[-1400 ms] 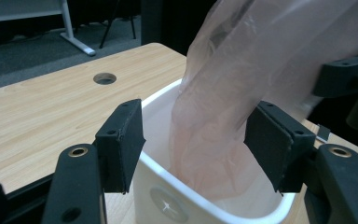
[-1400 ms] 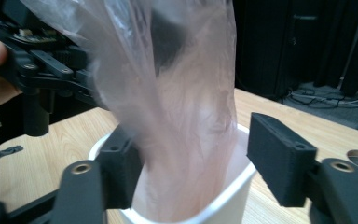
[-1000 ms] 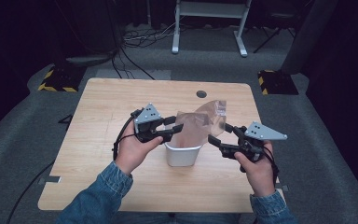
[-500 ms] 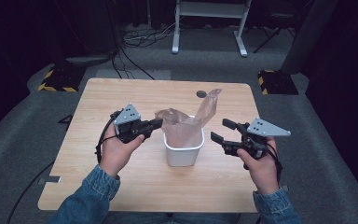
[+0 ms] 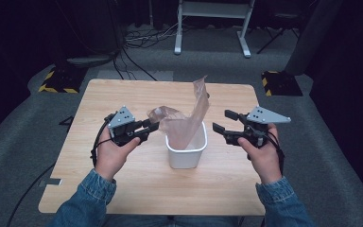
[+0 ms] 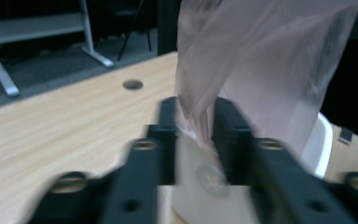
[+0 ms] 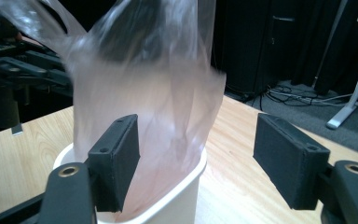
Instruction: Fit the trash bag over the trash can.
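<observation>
The thin plastic bag (image 5: 185, 124) stands half inside the white bin (image 5: 187, 152) mid-table (image 5: 123, 94), its long flap rising upright. The left tool (image 5: 154, 126) has just been opening, a bag fold between its narrow jaws, perhaps touching. The right tool (image 5: 223, 121) waits wide beside the bin

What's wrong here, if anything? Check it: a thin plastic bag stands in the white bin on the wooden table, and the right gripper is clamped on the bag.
One thing is wrong. The right gripper is not clamped on the plastic bag: the high view shows its jaws wide open, beside the white bin and off the film. The bag does stand in the bin on the wooden table.
</observation>
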Action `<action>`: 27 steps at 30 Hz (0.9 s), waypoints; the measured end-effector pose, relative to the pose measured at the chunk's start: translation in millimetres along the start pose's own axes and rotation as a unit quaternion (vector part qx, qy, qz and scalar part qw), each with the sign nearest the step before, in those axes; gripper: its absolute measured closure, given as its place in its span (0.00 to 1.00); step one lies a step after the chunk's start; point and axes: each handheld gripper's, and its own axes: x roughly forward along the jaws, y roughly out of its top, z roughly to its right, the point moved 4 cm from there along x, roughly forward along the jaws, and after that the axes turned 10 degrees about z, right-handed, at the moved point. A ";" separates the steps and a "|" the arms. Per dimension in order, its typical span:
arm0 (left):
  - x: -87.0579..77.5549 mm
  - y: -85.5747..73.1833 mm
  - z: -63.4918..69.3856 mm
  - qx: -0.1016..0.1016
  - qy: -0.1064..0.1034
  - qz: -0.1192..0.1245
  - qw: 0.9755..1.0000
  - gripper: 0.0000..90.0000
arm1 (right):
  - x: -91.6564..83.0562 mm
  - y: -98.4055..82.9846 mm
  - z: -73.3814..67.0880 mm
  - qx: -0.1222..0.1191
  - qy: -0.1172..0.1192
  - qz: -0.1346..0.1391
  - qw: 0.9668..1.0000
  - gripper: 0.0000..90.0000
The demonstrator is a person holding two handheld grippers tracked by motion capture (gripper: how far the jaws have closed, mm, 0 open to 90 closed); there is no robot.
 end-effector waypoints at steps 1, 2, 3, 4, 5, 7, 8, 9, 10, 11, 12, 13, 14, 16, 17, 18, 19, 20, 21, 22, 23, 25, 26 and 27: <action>-0.9 2.1 0.8 0.003 0.002 0.006 1.000 0.66 | 2.5 2.8 -0.3 -0.004 0.002 0.000 1.000 0.35; -2.5 4.7 1.2 0.011 0.000 0.010 1.000 0.60 | 5.0 5.4 -0.9 -0.007 0.004 -0.002 1.000 0.35; -3.8 8.0 3.4 0.011 -0.002 0.019 1.000 0.55 | 7.7 8.0 -1.3 -0.010 0.005 -0.002 1.000 0.35; -5.4 10.7 4.8 0.015 -0.004 0.023 1.000 0.50 | 11.2 10.9 -2.0 -0.012 0.007 -0.003 1.000 0.35; -6.8 13.9 6.2 0.021 -0.006 0.029 0.999 0.45 | 14.0 12.9 -2.4 -0.012 0.008 -0.004 1.000 0.35; -9.1 21.3 9.4 0.034 -0.007 0.038 0.999 0.40 | 19.3 17.2 -2.0 -0.014 0.012 -0.006 1.000 0.34; -9.3 24.5 10.4 0.037 -0.008 0.040 0.998 0.39 | 21.0 19.4 -1.9 -0.014 0.013 -0.005 1.000 0.34; -8.8 26.8 10.9 0.038 -0.007 0.041 0.998 0.38 | 22.4 21.8 -1.7 -0.015 0.014 -0.004 1.000 0.33; -7.1 30.1 10.9 0.039 -0.006 0.043 0.998 0.36 | 23.5 23.4 -1.6 -0.015 0.015 -0.003 1.000 0.33; -5.6 32.0 10.5 0.040 -0.004 0.044 0.998 0.35 | 25.3 25.9 -1.2 -0.013 0.017 -0.002 1.000 0.33; -2.0 35.0 9.7 0.044 -0.003 0.048 0.998 0.34 | 26.6 27.2 -1.3 -0.011 0.020 0.000 1.000 0.33; 0.2 36.7 9.2 0.047 -0.005 0.051 0.998 0.33 | 28.8 29.0 -1.7 -0.009 0.023 0.001 1.000 0.33; 3.9 39.5 8.9 0.046 -0.006 0.059 0.997 0.33 | 30.2 30.0 -2.2 -0.009 0.026 0.001 1.000 0.33; 10.0 42.7 9.7 0.048 -0.012 0.060 0.997 0.33 | 35.0 32.5 -5.9 -0.009 0.037 0.001 0.999 0.33; 12.9 42.9 10.4 0.050 -0.018 0.057 0.997 0.34 | 36.8 33.0 -7.1 -0.012 0.041 0.001 0.999 0.34; 15.7 42.4 10.6 0.053 -0.023 0.053 0.997 0.39 | 38.1 33.0 -8.1 -0.012 0.044 0.000 0.999 0.38; 15.7 42.4 10.6 0.053 -0.023 0.053 0.997 0.45 | 38.1 33.0 -8.1 -0.012 0.044 0.000 0.999 0.38; 18.9 40.6 11.0 0.052 -0.030 0.045 0.997 0.53 | 40.3 31.3 -9.0 -0.012 0.054 -0.007 0.998 0.50; 20.3 39.4 11.3 0.052 -0.033 0.040 0.997 0.53 | 40.3 31.3 -9.0 -0.012 0.054 -0.007 0.998 0.50; 21.9 35.7 12.6 0.051 -0.042 0.031 0.997 0.70 | 39.9 28.7 -8.8 -0.013 0.059 -0.016 0.998 0.71; 21.6 33.5 13.2 0.051 -0.049 0.026 0.997 0.75 | 39.3 27.6 -9.0 -0.017 0.066 -0.022 0.997 0.77; 20.9 31.7 14.1 0.045 -0.054 0.021 0.997 0.83 | 38.0 25.8 -9.7 -0.017 0.074 -0.027 0.997 0.86; 19.4 29.4 14.2 0.043 -0.059 0.016 0.997 0.87 | 36.6 24.3 -10.2 -0.016 0.081 -0.032 0.996 0.94; 18.0 28.1 14.1 0.041 -0.059 0.014 0.997 0.92 | 34.6 22.2 -10.5 -0.015 0.084 -0.038 0.996 1.00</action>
